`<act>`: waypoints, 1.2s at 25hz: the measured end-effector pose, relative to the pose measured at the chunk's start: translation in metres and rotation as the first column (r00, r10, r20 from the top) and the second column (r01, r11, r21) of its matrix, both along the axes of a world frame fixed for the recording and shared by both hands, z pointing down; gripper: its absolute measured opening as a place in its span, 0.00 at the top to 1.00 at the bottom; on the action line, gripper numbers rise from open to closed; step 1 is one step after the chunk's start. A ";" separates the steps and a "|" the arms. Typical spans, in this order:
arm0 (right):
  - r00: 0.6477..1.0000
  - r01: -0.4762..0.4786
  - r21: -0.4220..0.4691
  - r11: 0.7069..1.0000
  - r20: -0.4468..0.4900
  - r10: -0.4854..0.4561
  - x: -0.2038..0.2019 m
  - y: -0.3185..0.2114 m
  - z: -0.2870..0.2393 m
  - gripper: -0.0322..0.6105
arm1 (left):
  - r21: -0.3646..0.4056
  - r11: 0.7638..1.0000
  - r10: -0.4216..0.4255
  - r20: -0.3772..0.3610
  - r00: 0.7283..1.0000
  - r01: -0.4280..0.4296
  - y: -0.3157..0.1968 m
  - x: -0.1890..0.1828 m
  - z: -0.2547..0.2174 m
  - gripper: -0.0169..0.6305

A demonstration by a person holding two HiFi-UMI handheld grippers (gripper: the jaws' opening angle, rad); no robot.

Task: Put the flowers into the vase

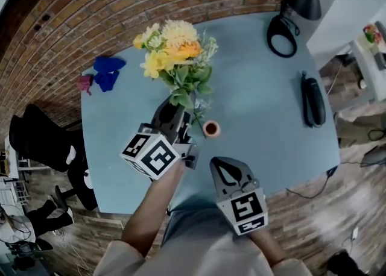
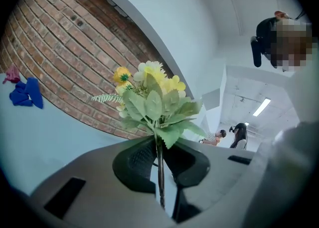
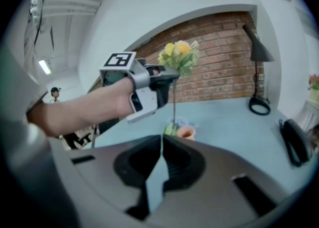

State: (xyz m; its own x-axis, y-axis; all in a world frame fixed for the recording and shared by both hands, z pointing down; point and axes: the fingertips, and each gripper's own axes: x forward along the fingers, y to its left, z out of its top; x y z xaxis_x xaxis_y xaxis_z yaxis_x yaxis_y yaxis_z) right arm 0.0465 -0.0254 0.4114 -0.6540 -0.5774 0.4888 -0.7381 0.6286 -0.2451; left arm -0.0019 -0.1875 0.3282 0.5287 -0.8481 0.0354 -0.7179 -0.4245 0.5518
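Nearest us, our right gripper sits at the near edge of the pale-blue table. Its black jaws are pressed together with nothing between them. Just beyond, our left gripper pinches the thin dark stem of a bunch of yellow, cream and orange artificial flowers with green leaves. Its jaws are nearly closed on the stem, and the blooms are high above the tabletop. The stem's lower end hangs close beside the small orange vase, which stands upright on the table. It may be touching the rim, but we cannot tell. Farther off lie a blue fabric piece and a small pink one just beside it. At the far edge is the ring base of a black lamp.
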 end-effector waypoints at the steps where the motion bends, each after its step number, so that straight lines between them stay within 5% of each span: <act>1: 1.000 -0.007 -0.003 1.000 0.000 0.007 -0.001 -0.001 0.000 0.91 | 0.008 1.000 -0.001 0.000 1.000 0.001 -0.002 -0.001 -0.001 0.89; 19: 0.997 -0.055 -0.037 0.998 -0.047 0.053 0.007 0.000 0.015 0.91 | 0.146 0.987 0.066 0.041 0.997 -0.072 -0.004 0.018 0.019 0.89; 30: 0.996 -0.053 -0.043 0.998 -0.075 0.049 0.006 0.001 0.018 0.91 | 0.141 0.986 0.081 0.078 0.994 -0.091 0.001 0.022 0.047 0.88</act>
